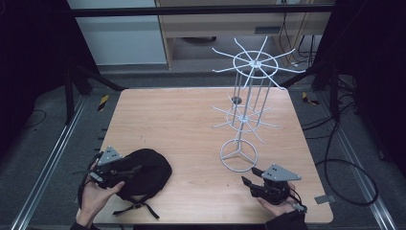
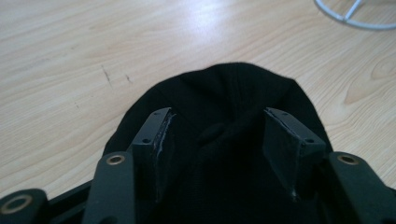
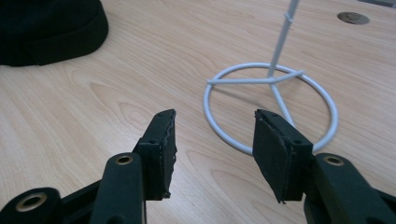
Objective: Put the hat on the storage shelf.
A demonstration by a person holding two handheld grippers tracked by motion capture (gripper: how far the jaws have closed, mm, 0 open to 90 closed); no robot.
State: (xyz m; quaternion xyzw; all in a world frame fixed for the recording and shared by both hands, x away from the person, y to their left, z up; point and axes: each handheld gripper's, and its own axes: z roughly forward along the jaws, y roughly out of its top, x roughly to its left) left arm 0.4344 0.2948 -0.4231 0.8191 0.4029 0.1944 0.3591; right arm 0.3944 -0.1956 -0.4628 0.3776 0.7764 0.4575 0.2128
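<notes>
A: Two grippers on the table (image 1: 182, 120), both with jaws apart. Left gripper (image 1: 125, 168) is at the near left edge, over the black cap (image 1: 151, 172).

B: Holding it?

A: No. In the left gripper view the jaws straddle the cap (image 2: 233, 93), fabric between them, but the pads (image 2: 161, 140) stand clear of it on both sides. Cap lies flat on the wood (a strap trails off its near side toward the table edge). Can't tell if the jaw tips brush the fabric underneath.

B: Right side?

A: Right gripper (image 1: 250, 178) is at the near right, hand (image 1: 280, 206) under it, grey plate on top. Jaws spread, nothing between them. It sits low over bare wood, just beside the ring base of the white wire rack (image 1: 244, 115), not touching it.

B: Confirmed from its own camera?

A: Yes. Right gripper view shows the ring base (image 3: 271, 107) just beyond the tips, wood visible in the gap. Cap's edge (image 3: 51, 32) sits in the upper left corner there, well apart from that gripper.

B: Rack state?

A: Upright, right half of the table, two tiers of spoke arms on a thin post. Cap is well left of it.
</notes>
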